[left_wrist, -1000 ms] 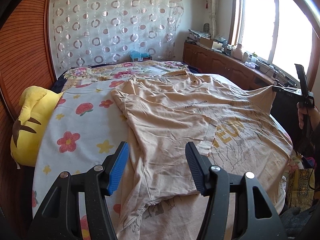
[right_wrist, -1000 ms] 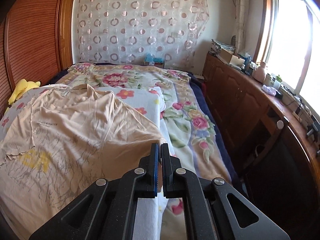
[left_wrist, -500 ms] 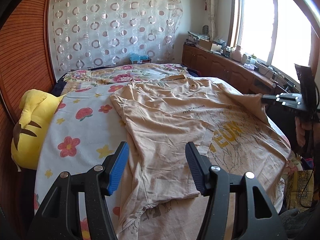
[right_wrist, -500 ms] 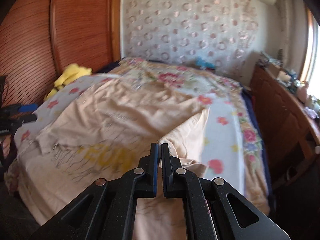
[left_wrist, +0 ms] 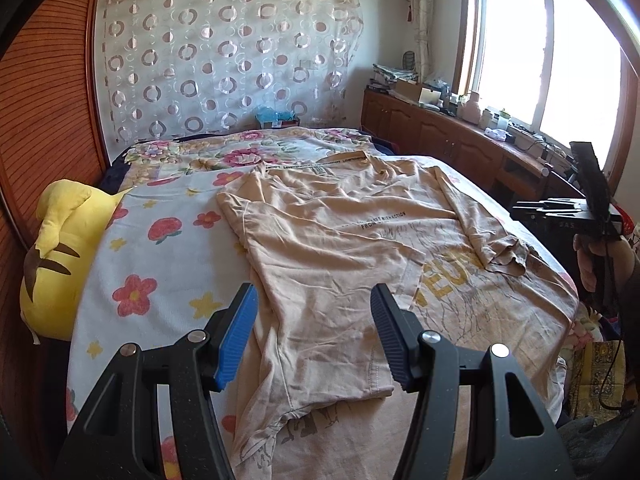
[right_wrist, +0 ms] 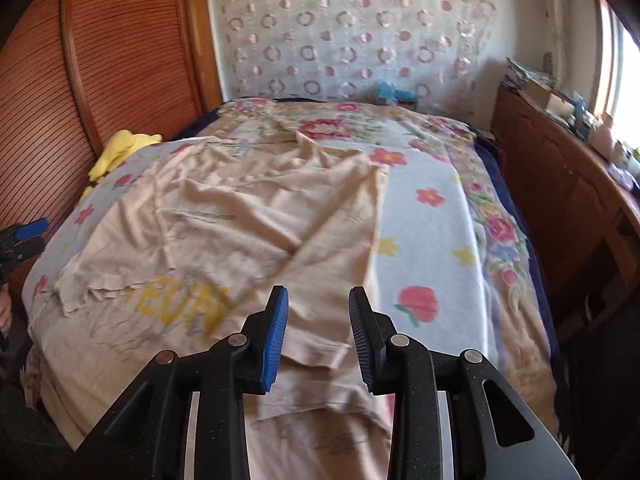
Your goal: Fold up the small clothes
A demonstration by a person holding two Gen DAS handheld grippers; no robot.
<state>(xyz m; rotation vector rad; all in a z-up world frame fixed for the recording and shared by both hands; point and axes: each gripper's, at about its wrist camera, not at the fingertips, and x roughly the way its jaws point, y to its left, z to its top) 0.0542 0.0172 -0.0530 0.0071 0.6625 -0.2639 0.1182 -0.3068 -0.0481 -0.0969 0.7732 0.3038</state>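
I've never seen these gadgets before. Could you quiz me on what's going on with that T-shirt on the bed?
1. True or false: the right hand-held gripper is clamped on the beige T-shirt.
2. What lies at the bed's left edge in the left view? A) yellow plush toy B) laptop C) shoes
3. Fill in: both T-shirt sides are folded ____.

Key
1. False; its jaws have just been opening and stand apart, the cloth lying below them.
2. A, the yellow plush toy.
3. Inward, over the yellow lettering.
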